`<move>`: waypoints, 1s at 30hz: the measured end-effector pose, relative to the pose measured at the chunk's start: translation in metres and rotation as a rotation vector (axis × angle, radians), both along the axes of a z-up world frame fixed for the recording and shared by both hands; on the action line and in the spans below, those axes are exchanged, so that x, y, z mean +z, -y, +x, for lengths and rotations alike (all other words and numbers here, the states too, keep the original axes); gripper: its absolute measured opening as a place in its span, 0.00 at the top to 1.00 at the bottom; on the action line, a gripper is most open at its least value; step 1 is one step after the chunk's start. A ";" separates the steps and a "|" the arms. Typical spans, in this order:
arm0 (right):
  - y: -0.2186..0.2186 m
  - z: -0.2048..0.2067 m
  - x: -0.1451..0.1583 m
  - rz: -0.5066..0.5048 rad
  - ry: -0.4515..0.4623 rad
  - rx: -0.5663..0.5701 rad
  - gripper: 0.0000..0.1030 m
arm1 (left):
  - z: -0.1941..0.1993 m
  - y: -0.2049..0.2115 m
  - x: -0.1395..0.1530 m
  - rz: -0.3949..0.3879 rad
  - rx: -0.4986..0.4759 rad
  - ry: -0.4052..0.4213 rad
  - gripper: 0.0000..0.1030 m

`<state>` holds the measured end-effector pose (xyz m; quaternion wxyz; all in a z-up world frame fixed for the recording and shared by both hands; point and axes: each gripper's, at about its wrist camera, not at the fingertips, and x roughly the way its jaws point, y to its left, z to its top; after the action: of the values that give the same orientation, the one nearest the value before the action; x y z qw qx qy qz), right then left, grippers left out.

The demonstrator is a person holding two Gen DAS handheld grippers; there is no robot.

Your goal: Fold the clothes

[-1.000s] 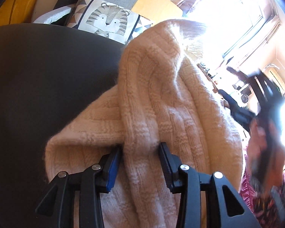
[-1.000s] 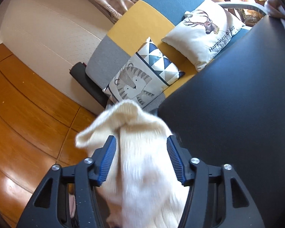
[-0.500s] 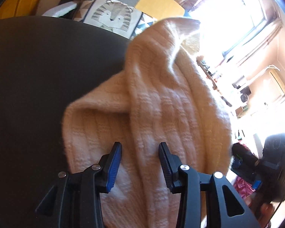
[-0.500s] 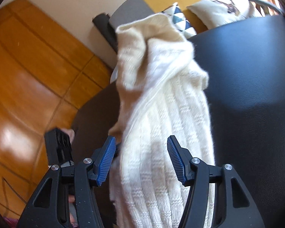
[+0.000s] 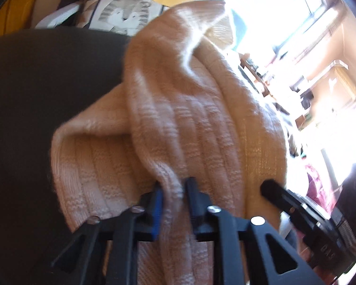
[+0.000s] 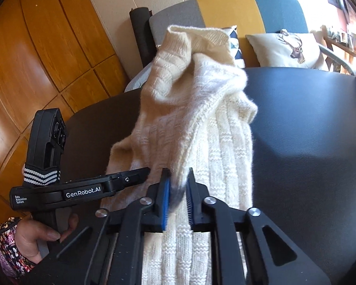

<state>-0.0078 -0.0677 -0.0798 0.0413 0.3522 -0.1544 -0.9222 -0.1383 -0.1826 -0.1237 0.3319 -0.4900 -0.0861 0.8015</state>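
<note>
Both pairs of fingers are closing on folds of the cream knitted sweater [image 5: 189,118], and in each wrist view we see the pads already pressing the wool. On our left gripper [image 5: 173,190] the jaws stand narrow, with a raised ridge of the knit pinched between the blue pad and the black one. On our right gripper [image 6: 178,182] the gap is also narrow and a fold of the same sweater [image 6: 196,123] is squeezed between the pads, where the wool looks dark in shadow.

The sweater lies in a long bunched heap on the dark table [image 6: 308,130], stretching away from us towards the far edge, where its ribbed end stands up a little. The near part passes under both grippers. In the right wrist view our left gripper [image 6: 140,174] comes in from the left side, its tip touching the sweater just beside our right fingers, and a hand [image 6: 35,237] with a flowered sleeve holds its handle. In the left wrist view the tip of our right gripper [image 5: 270,187] touches the knit just beside our left fingers.

Behind the table stands a sofa [image 6: 225,7] in grey, yellow and blue, with a deer cushion [image 6: 289,47] on it, and a tiger cushion [image 5: 125,14] shows in the left view
</note>
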 end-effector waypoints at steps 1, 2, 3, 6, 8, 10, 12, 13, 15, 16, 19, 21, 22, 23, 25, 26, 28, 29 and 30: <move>-0.002 0.002 0.003 0.008 -0.008 -0.007 0.89 | 0.000 -0.002 0.003 -0.008 -0.005 -0.012 0.90; -0.004 0.003 0.005 0.014 -0.015 -0.013 0.91 | 0.000 -0.004 0.007 -0.016 -0.009 -0.024 0.91; -0.007 0.004 0.007 0.020 -0.022 -0.019 0.91 | 0.000 -0.005 0.010 -0.012 -0.011 -0.032 0.92; -0.017 0.005 0.013 0.021 -0.028 -0.046 0.91 | -0.003 -0.005 0.017 0.005 -0.013 -0.039 0.93; -0.026 0.002 0.016 0.024 -0.030 -0.068 0.92 | -0.006 -0.003 0.022 0.029 -0.012 -0.042 0.93; -0.034 -0.001 0.019 0.036 -0.040 -0.098 0.92 | -0.009 0.001 0.029 0.056 -0.011 -0.044 0.93; -0.044 -0.001 0.024 0.046 -0.055 -0.133 0.92 | -0.013 0.006 0.039 0.064 -0.003 -0.067 0.94; -0.050 0.000 0.026 0.054 -0.059 -0.152 0.92 | -0.016 0.010 0.045 0.066 0.004 -0.082 0.94; -0.064 -0.001 0.032 0.069 -0.067 -0.194 0.92 | -0.027 0.031 0.055 0.067 0.019 -0.111 0.95; -0.071 -0.001 0.034 0.079 -0.068 -0.213 0.93 | -0.046 0.049 0.067 0.061 0.030 -0.132 0.95; -0.093 -0.005 0.039 0.114 -0.066 -0.257 0.93 | -0.021 0.064 0.079 0.035 0.062 -0.174 0.95; -0.107 -0.009 0.042 0.134 -0.060 -0.276 0.92 | -0.020 0.078 0.081 0.011 0.084 -0.190 0.95; -0.113 -0.011 0.043 0.143 -0.057 -0.284 0.93 | -0.024 0.080 0.088 -0.007 0.092 -0.198 0.95; -0.118 -0.014 0.043 0.153 -0.052 -0.292 0.93 | -0.027 0.082 0.094 -0.024 0.100 -0.206 0.95; -0.128 -0.019 0.044 0.173 -0.045 -0.308 0.93 | -0.026 0.094 0.104 -0.064 0.116 -0.217 0.95; -0.133 -0.022 0.044 0.182 -0.042 -0.316 0.93 | -0.032 0.097 0.106 -0.084 0.123 -0.224 0.95; -0.144 -0.029 0.045 0.199 -0.036 -0.332 0.93 | -0.037 0.117 0.082 -0.119 0.142 -0.235 0.95; -0.150 -0.033 0.045 0.205 -0.032 -0.341 0.93 | -0.042 0.125 0.082 -0.139 0.154 -0.239 0.94; -0.156 -0.036 0.046 0.211 -0.029 -0.351 0.93 | -0.047 0.133 0.082 -0.159 0.166 -0.243 0.94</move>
<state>-0.0441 0.0888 -0.0341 -0.1549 0.3088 -0.1154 -0.9313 -0.1848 -0.3154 -0.0420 0.2326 -0.4054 -0.0217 0.8838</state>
